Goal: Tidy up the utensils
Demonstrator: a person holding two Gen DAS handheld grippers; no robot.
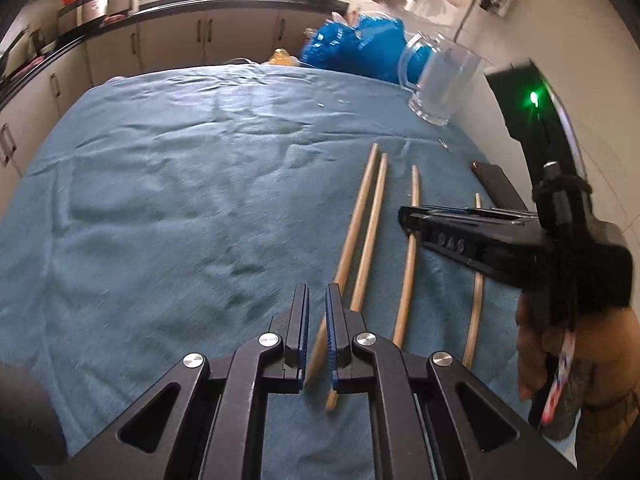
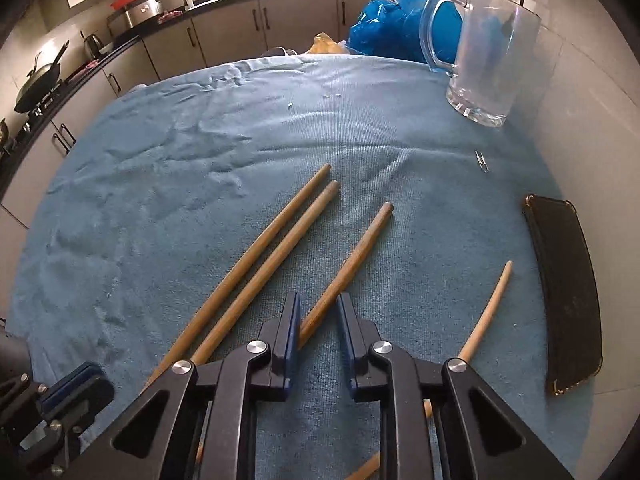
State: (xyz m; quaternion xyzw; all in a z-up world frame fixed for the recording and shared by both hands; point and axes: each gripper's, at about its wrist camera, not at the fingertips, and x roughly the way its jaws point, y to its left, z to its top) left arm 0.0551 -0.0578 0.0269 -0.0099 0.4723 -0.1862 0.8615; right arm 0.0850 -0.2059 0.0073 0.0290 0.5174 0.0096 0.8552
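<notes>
Sticks: four round wooden rods, tan, smooth, tapering; lying flat on the cloth, side by side, long axes running from the near edge toward the mug. Stick 1 (image 2: pixel 256 264) and stick 2 (image 2: pixel 280 260) almost parallel, close together; stick 3 (image 2: pixel 352 260) just right of them; stick 4 (image 2: pixel 486 312) paler, thinner, set apart to the right.
Cloth (image 2: pixel 160 200): blue-teal towel, ribbed and wrinkled, covering the desk.
Mug (image 2: pixel 488 56): clear glass, thick base, handle on its left; upright at the far right of the cloth; nothing visible inside.
Case (image 2: pixel 564 300): black, flat, oblong, rounded corners; on the right edge, beyond stick 4.
Bag (image 2: pixel 384 24): crinkled blue plastic behind the mug.
Left hand-held gripper (image 1: pixel 317 320): black frame, blue ridged pads; fingers slightly apart, straddling the near end of stick 1 (image 1: pixel 348 256), gripping nothing.
Right hand-held gripper (image 2: pixel 319 320): fingers parted, over the near part of stick 3, not pinching it.
</notes>
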